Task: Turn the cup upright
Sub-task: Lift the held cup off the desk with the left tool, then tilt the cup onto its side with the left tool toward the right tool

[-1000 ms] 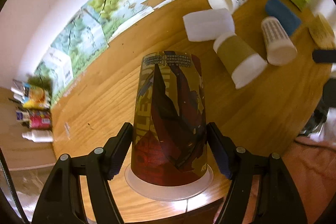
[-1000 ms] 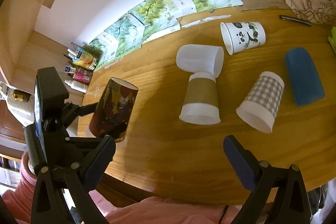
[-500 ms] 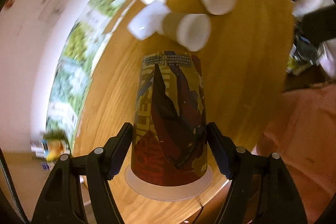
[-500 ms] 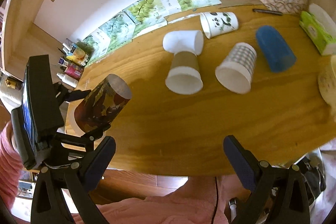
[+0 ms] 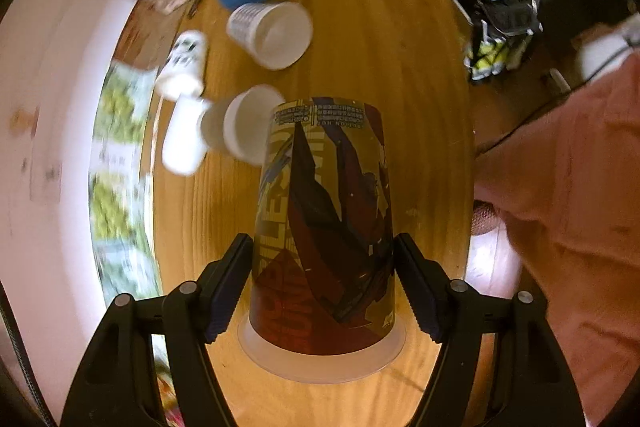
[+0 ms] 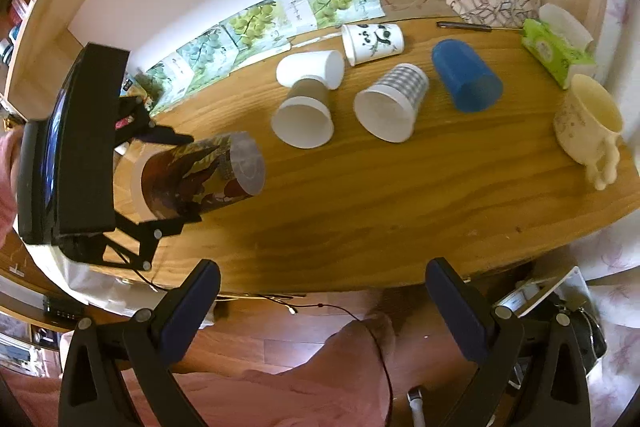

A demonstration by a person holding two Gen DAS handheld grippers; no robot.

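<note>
L gripper (image 5: 322, 285) clamped on printed paper cup (image 5: 324, 227), held sideways in air over wooden table (image 6: 400, 187) near its left end. Cup looks light, thin-walled, prob. crushable; grip low on sidewall near rim, gently. R gripper (image 6: 322, 301) spread apart, empty.

- The printed cup (image 5: 324, 227) hides part of the brown-sleeved cup (image 5: 240, 125) behind it in the left wrist view.
- The white cups (image 5: 182, 65) and posters (image 5: 116, 163) on the left are smeared by motion blur.
- From the right wrist view, a black device (image 6: 68, 155) covers the printed cup's mouth end.
- The left gripper (image 5: 322, 287) has its fingers (image 5: 228, 287) cut off at the bottom edge.
</note>
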